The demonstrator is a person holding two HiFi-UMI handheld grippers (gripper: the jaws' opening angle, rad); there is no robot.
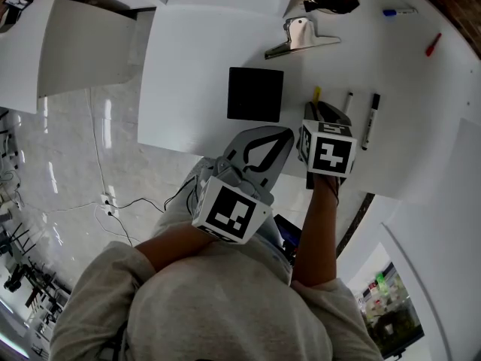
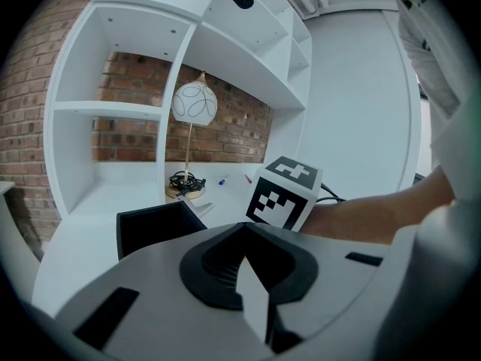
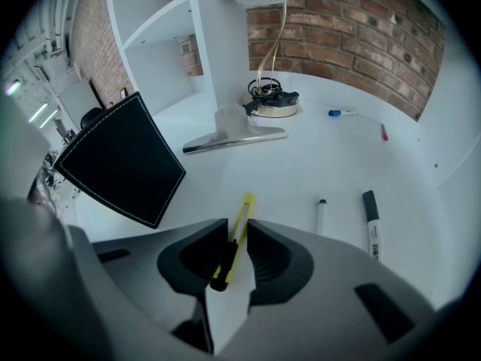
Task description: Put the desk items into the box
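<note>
The left gripper [image 2: 244, 228] is closed on nothing. The right gripper [image 3: 237, 222] has its jaws apart around the yellow knife [image 3: 245, 205], which lies on the desk [image 3: 301, 171]. The pens [image 3: 370, 220] and clip [image 3: 233, 135] wait too. They all lie outside the black box [image 3: 120, 160], so most of the job looks left to do.

Head view top-down, gripper views low, fwd — share box [image 1: 255, 94]

Box [image 1: 255, 94]: black, matt, leather-look w/ pale stitched edge. Desk [image 1: 421, 111] under it: white, smooth, semi-matt. Clip [image 1: 301, 40] on far side of box: bright polished metal. Knife [image 3: 239, 232] right of box: yellow plastic, smooth. Markers [image 1: 371, 120] further right: smooth plastic barrels. Brick wall [image 3: 353, 36] beyond box: rough, matt. Floor [image 1: 75, 164] left of box: glossy, marble-look tile.
</note>
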